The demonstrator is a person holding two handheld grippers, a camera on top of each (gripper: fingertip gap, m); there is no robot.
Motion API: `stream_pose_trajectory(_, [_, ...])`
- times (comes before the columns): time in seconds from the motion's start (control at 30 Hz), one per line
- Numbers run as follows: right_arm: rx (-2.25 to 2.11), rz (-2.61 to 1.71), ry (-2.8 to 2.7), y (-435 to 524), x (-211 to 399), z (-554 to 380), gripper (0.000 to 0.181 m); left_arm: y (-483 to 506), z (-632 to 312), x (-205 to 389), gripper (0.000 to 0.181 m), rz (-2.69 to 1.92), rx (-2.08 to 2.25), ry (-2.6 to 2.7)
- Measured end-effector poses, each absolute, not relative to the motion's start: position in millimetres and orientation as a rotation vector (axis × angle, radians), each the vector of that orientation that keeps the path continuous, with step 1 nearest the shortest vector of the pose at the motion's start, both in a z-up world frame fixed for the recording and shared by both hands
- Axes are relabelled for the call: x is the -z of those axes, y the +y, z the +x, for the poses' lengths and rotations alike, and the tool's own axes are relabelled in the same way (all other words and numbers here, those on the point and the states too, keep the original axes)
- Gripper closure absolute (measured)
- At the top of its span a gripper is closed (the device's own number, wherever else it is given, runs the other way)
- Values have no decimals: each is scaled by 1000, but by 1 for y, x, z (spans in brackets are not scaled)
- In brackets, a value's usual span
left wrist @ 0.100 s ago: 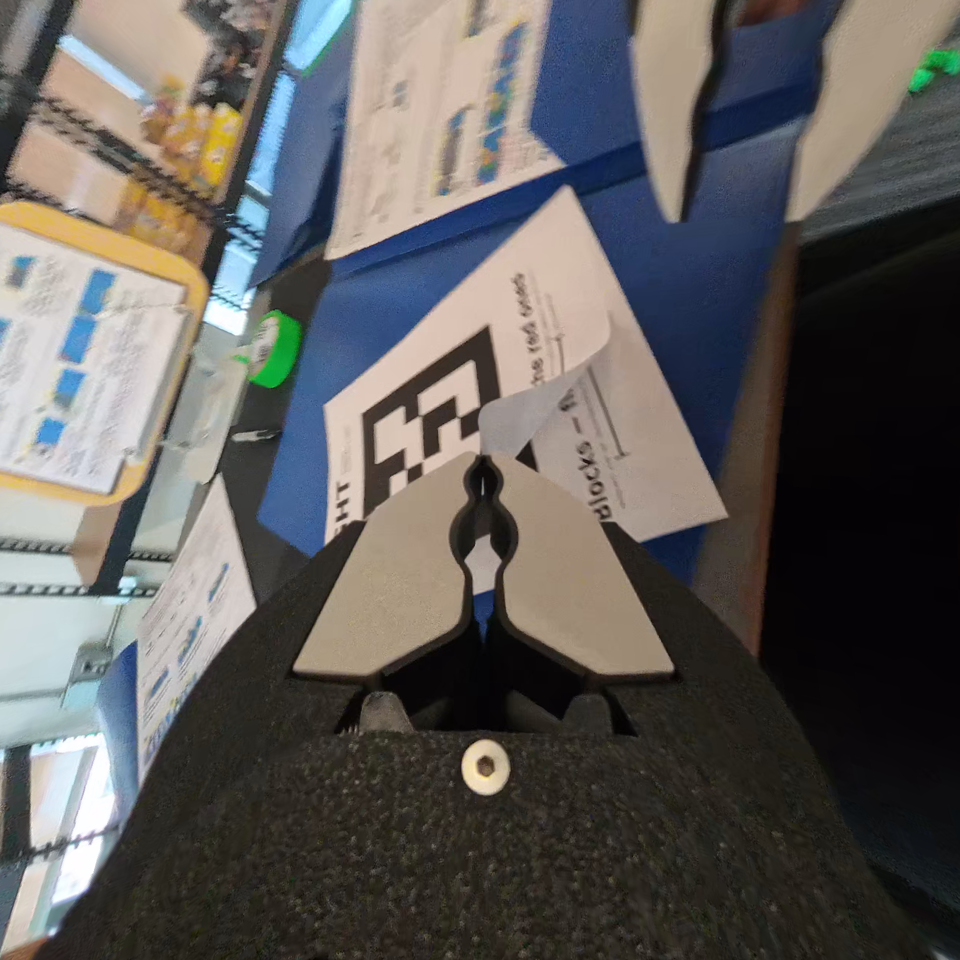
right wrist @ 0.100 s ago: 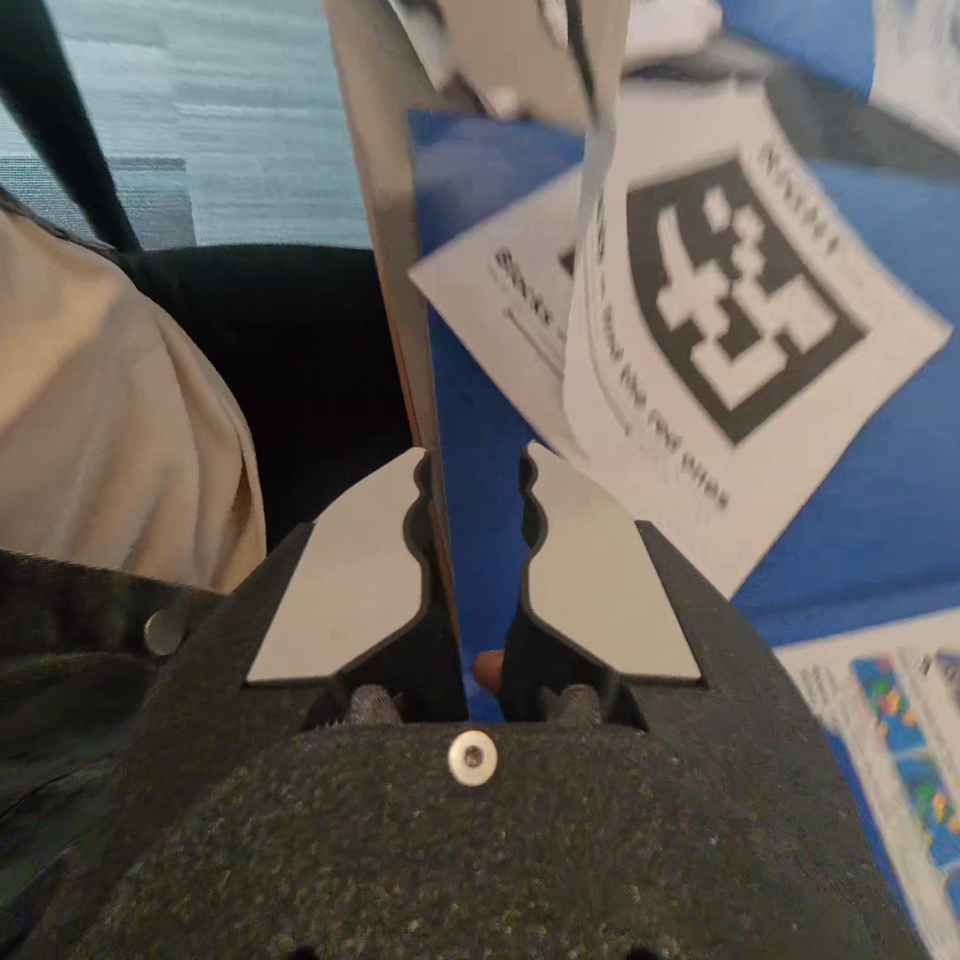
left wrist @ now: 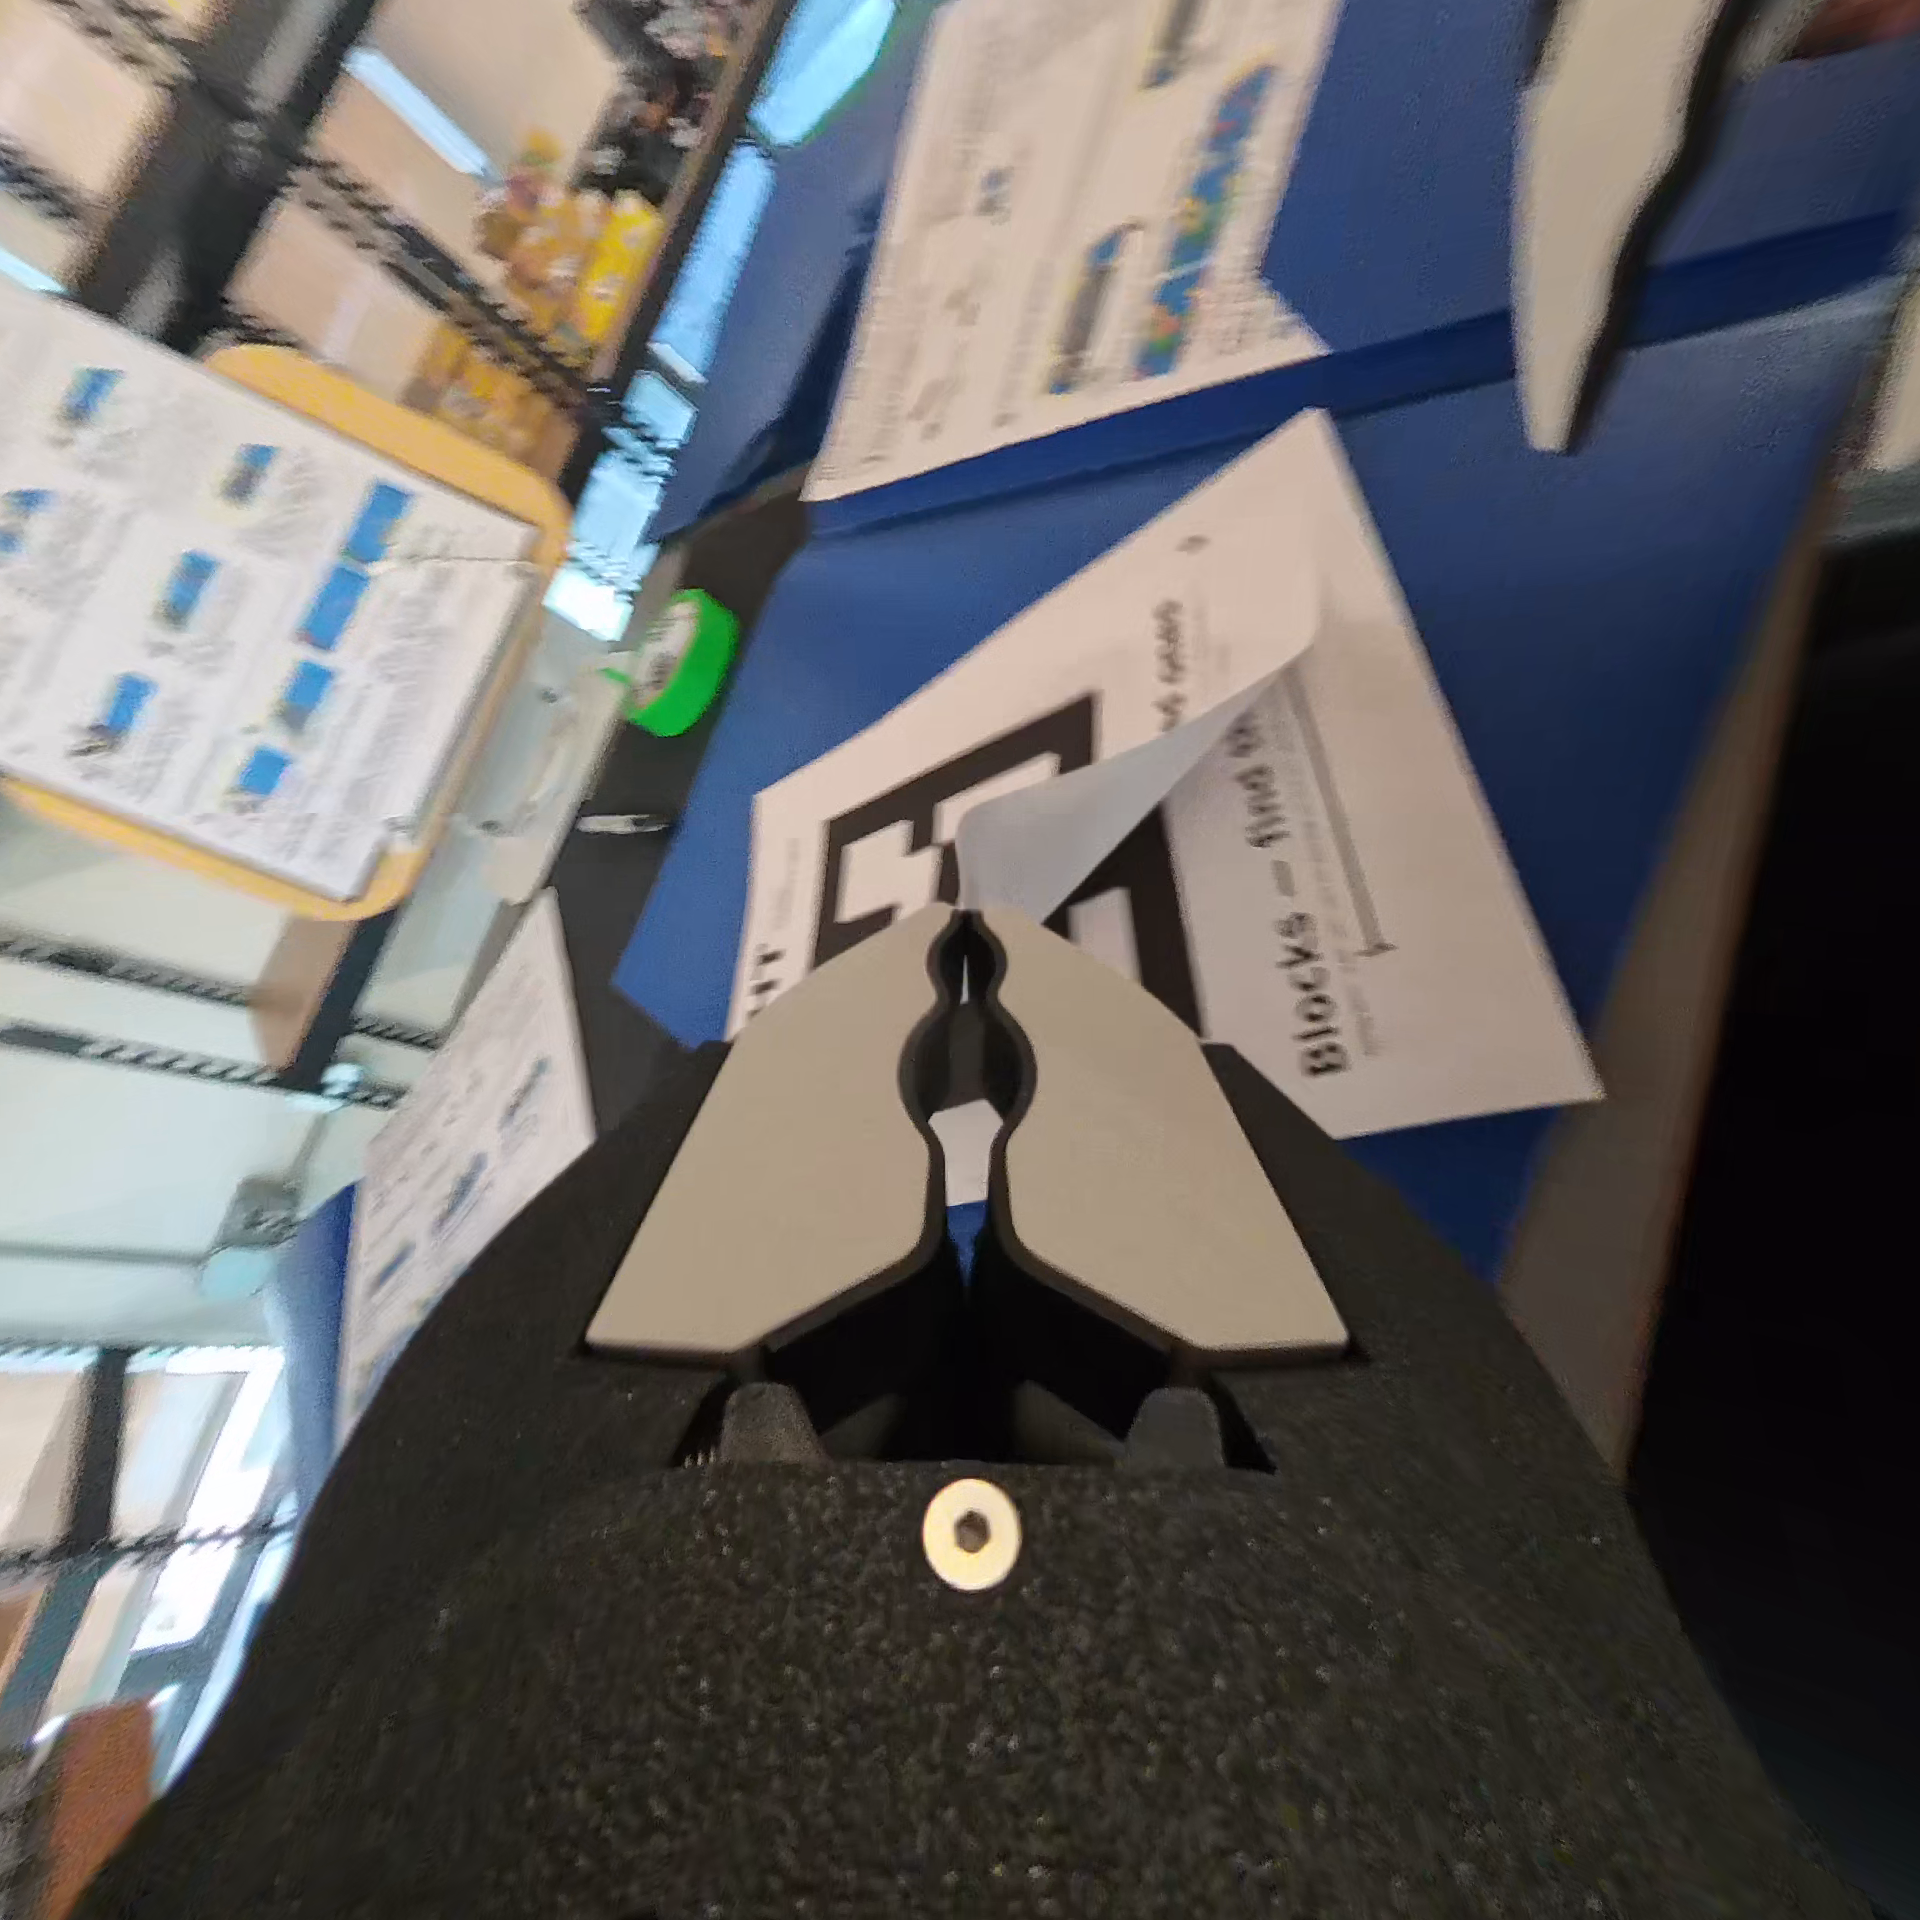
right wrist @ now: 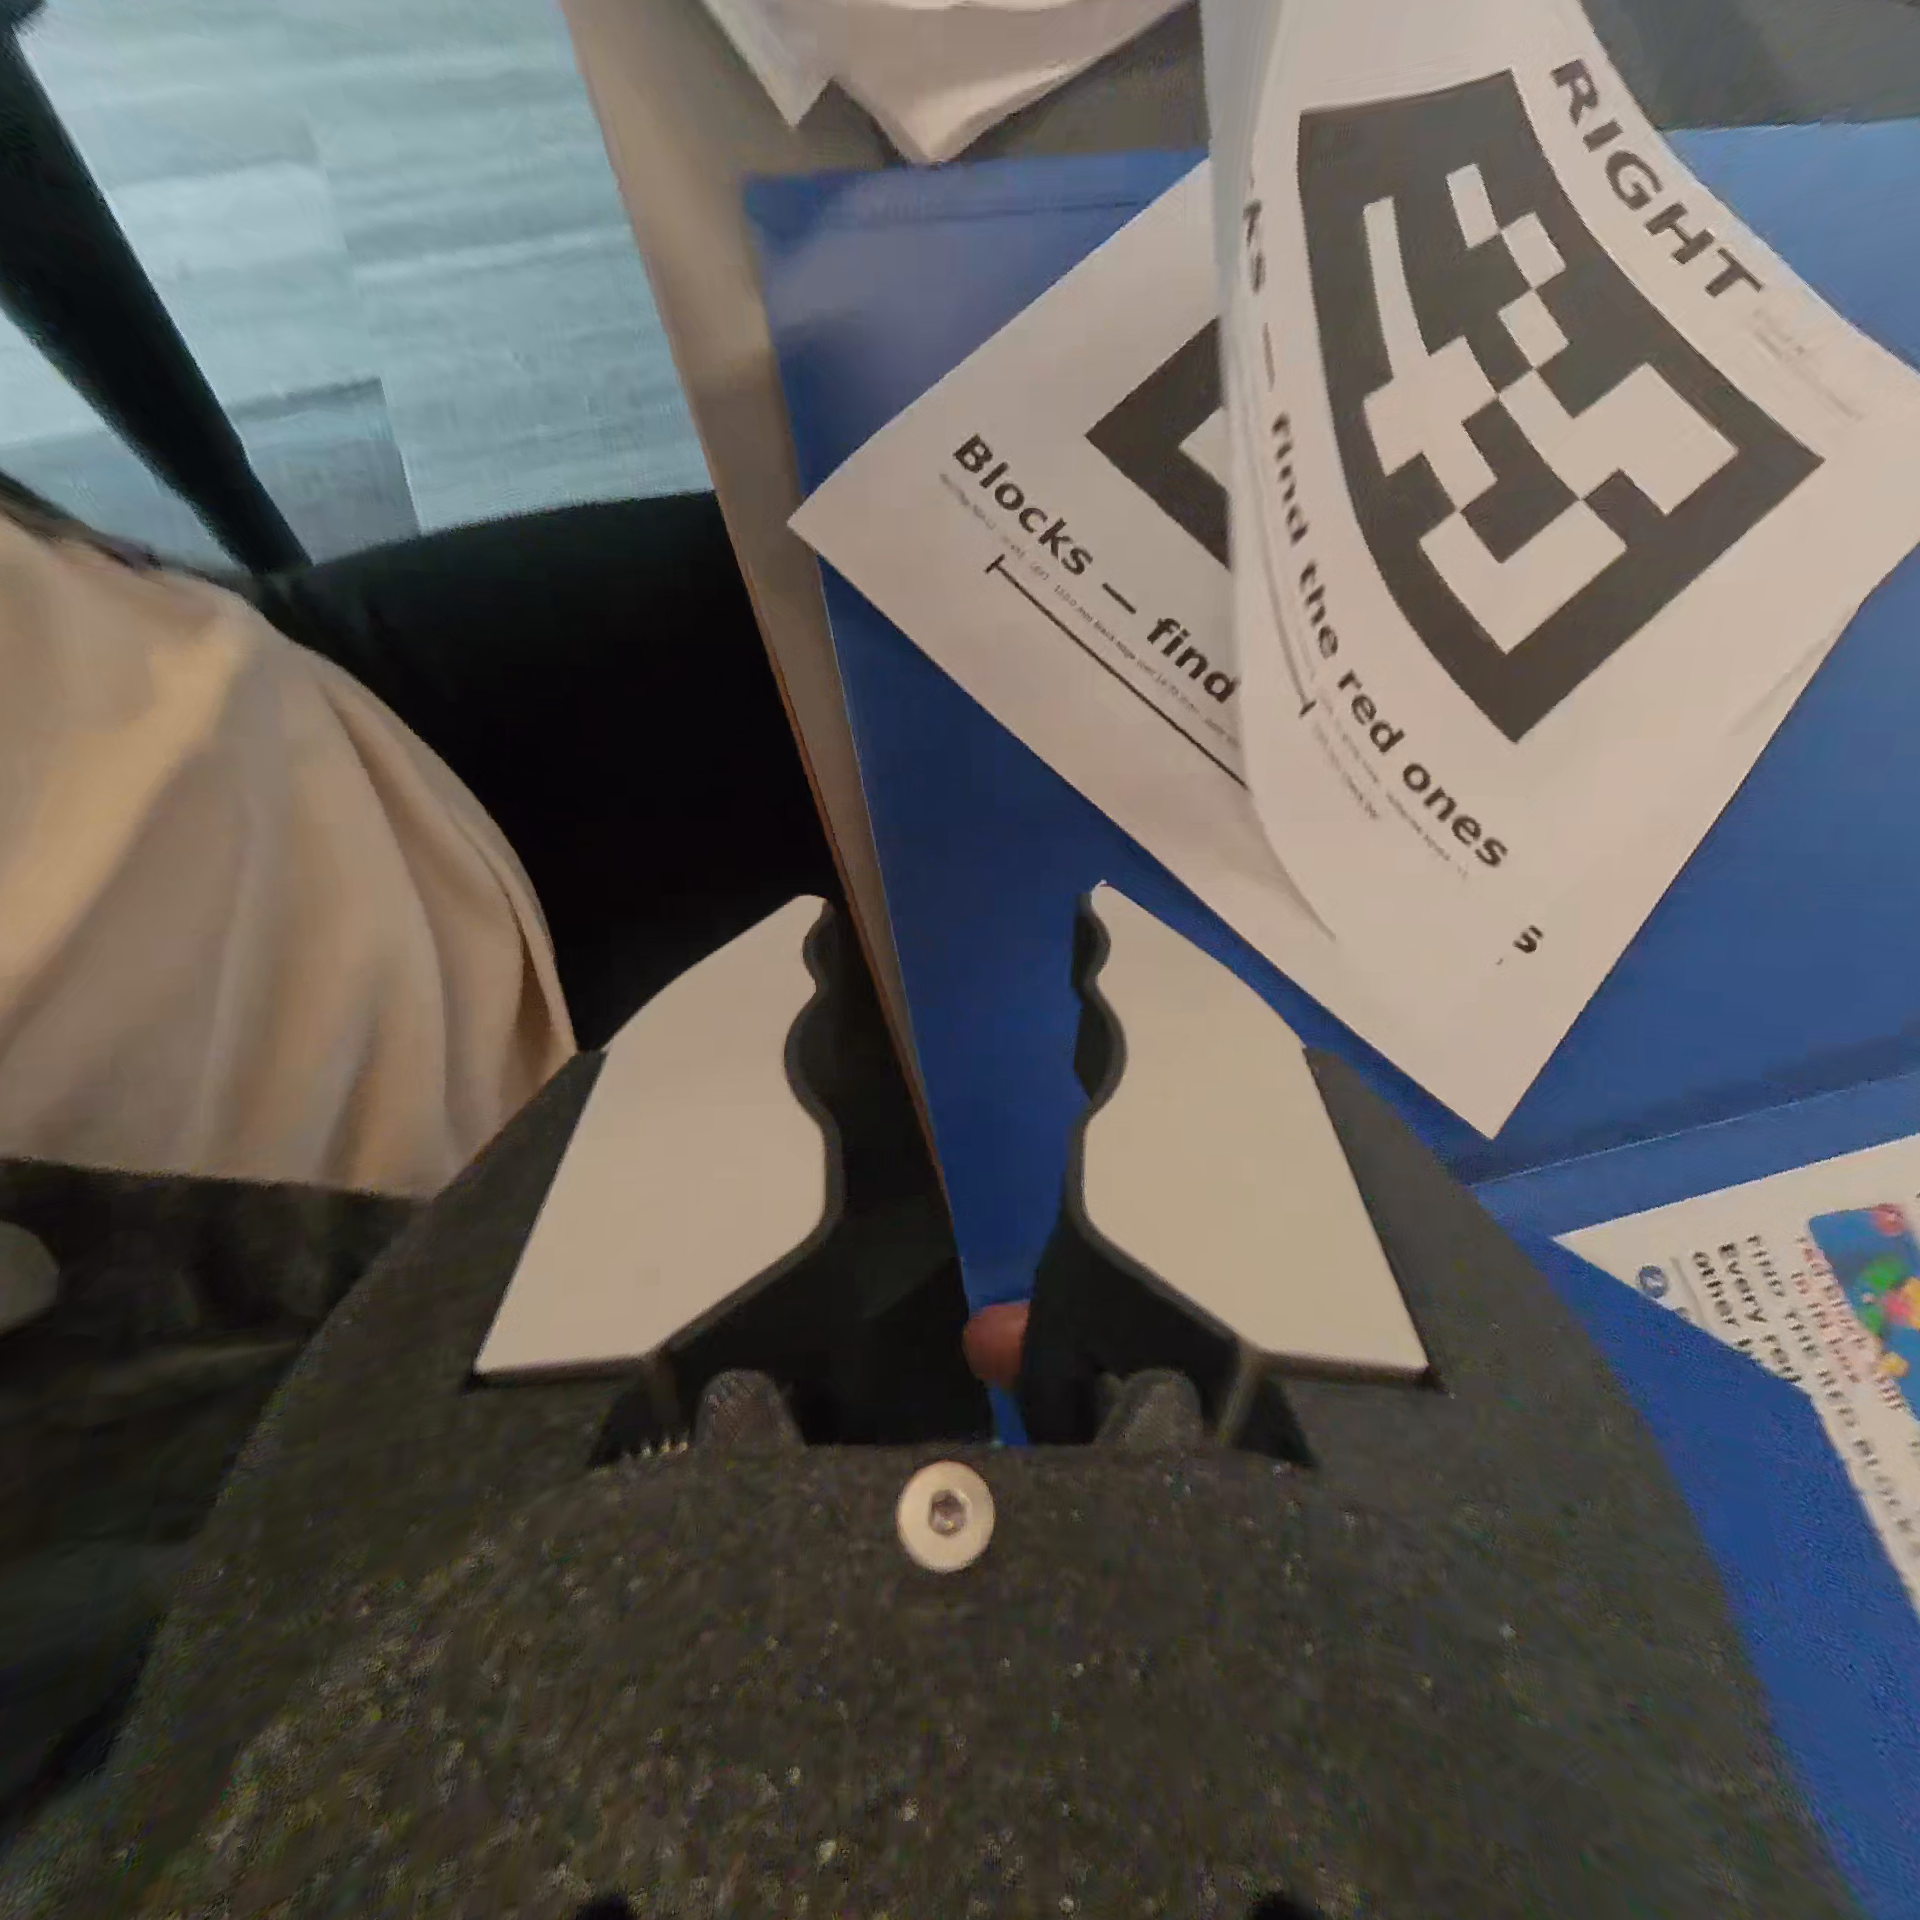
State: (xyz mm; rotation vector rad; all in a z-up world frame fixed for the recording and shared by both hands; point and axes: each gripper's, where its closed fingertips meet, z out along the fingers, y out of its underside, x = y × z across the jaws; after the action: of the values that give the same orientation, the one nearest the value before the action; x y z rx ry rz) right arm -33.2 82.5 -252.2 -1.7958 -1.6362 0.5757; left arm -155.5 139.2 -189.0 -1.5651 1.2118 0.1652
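The left claw (left wrist: 966,920) has its fingers pressed together at the tips, and a lifted corner of a white printed sheet (left wrist: 1101,821) is pinched between them; the thin edge of paper shows in the slot behind the tips. That sheet carries a black-and-white square marker and curls up from the bench toward the claw. Under it lies a second printed sheet (left wrist: 1392,883), flat on the blue mat (left wrist: 935,644) that covers the bench.

Beyond the two sheets, a colour-printed page (left wrist: 1060,229) lies farther up the mat. To the left of the mat sits a green roll of tape (left wrist: 681,665), and past it a yellow-rimmed tray (left wrist: 499,520) bearing another printed page, with wire shelving (left wrist: 343,187) of boxes behind it. All of this is blurred. At the top right the grey fingertips of the other claw (left wrist: 1579,208) hang over the mat.

The right claw (right wrist: 956,914) stands with its fingers apart, gripping nothing. It straddles the near edge of the bench (right wrist: 717,416), one finger off the side and the other over the blue mat (right wrist: 935,831). Just ahead, the lifted sheet (right wrist: 1507,416) hangs curved in the air with its marker facing the camera, above the flat sheet (right wrist: 1039,520). At the lower right lies the corner of a colour-printed page (right wrist: 1787,1299). On the left, a person's light sleeve (right wrist: 229,883) and a dark seat (right wrist: 582,675) show beside the bench.
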Motion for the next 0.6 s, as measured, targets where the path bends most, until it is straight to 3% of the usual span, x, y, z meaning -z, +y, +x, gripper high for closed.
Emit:
stream_pose_trajectory(0.1, [-545, -1863, -1528, 89, 252, -38, 139, 150, -168, 177, 181, -1480, -305, 1175])
stream_pose_trajectory(0.2, [-476, -1998, -1413, 100, 259, -35, 131, 153, -179, 209, 181, -1475, -579, 1351])
stream_pose_trajectory(0.6, [-344, -2203, -1285, 104, 246, -36, 111, 134, -162, 257, 181, -1494, -451, 1495])
